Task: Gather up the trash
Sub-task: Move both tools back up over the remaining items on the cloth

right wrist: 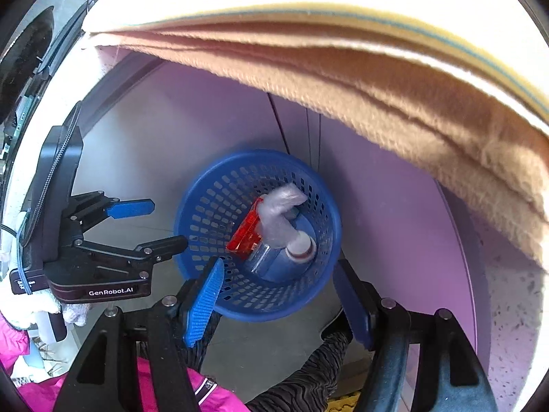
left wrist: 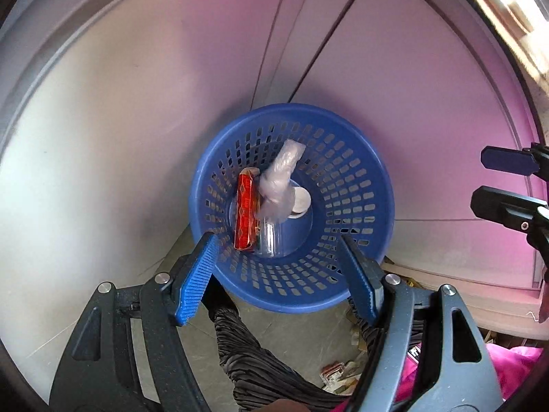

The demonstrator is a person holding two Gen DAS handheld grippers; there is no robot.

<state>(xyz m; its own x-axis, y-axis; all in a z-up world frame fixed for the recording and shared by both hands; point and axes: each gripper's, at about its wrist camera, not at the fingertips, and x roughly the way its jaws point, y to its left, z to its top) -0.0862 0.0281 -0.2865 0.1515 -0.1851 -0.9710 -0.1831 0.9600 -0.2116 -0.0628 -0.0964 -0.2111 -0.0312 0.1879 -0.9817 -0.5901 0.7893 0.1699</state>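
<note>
Now your left gripper (left wrist: 279, 267) and right gripper (right wrist: 278, 297) both hang spread and empty above the blue basket (left wrist: 357, 185) at mid-frame, which holds a red wrapper (left wrist: 245, 213).

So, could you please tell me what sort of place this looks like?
Probably a bedroom corner at home: a blue plastic wastebasket stands on a tiled floor against pale wall panels, with a thick folded blanket overhanging.

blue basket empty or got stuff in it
Not empty. The basket holds a red wrapper, a crumpled clear bag and a clear bottle lying at the bottom.
</note>
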